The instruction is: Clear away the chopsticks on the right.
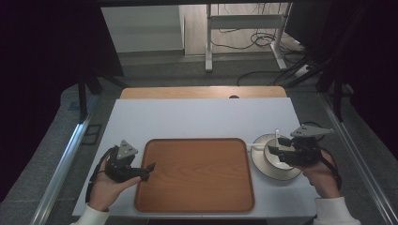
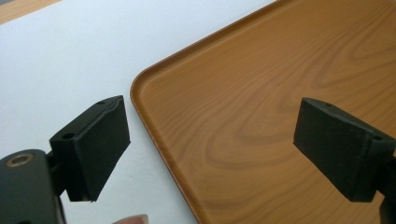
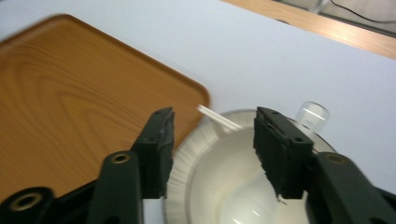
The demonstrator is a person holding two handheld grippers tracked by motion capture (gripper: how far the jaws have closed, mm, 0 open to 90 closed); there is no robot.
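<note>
A brown wooden tray (image 1: 195,140) lies at the middle of the white table top. To its right, a white bowl (image 1: 276,162) sits on a ribbed white plate (image 1: 261,165), and a thin white handle (image 1: 256,146) sticks out over the rim toward the tray. My right gripper (image 1: 278,144) hovers over the bowl (image 3: 219,186), open. Nothing is pressed by its pads; the handle (image 3: 217,119) shows past its tips. A small clear glass (image 3: 312,114) stands just behind the plate (image 3: 182,168). My left gripper (image 1: 149,169) is open across the tray's left rim (image 2: 140,100), holding nothing.
The white sheet (image 1: 197,117) covers the table, with a strip of bare wood (image 1: 202,92) at the far edge. Beyond the table are a metal desk frame (image 1: 209,42) and cables on the floor (image 1: 263,40). The tray's surface (image 3: 46,93) holds nothing.
</note>
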